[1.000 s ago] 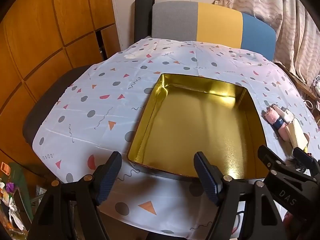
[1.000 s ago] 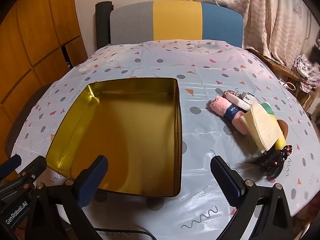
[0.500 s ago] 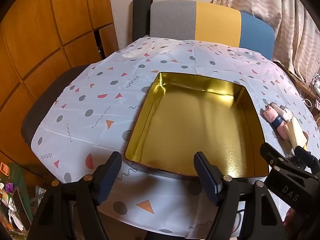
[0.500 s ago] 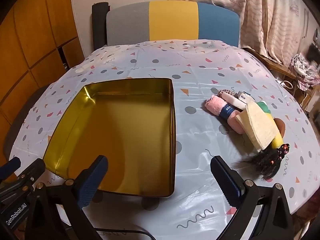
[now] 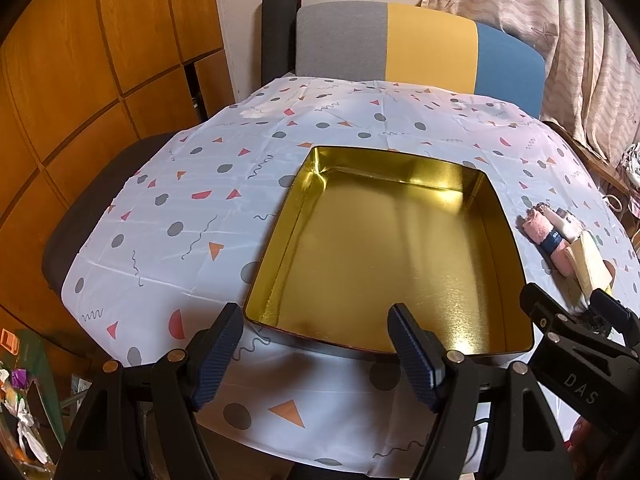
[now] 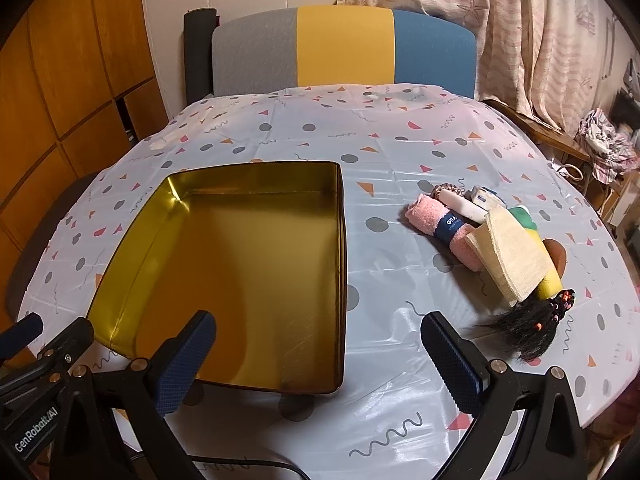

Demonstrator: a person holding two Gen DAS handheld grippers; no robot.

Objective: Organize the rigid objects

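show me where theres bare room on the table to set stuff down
Free: the whole inside of the gold tin, the cloth left of it, and the far strip toward the chair. Crowded: the pile right of the tin.

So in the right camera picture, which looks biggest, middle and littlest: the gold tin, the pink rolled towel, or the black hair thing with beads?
1. Gold tin, far the biggest.
2 and 3. Pink rolled towel and black hair thing with beads look about alike; the hair piece lies nearer the camera, so I won't rank them.
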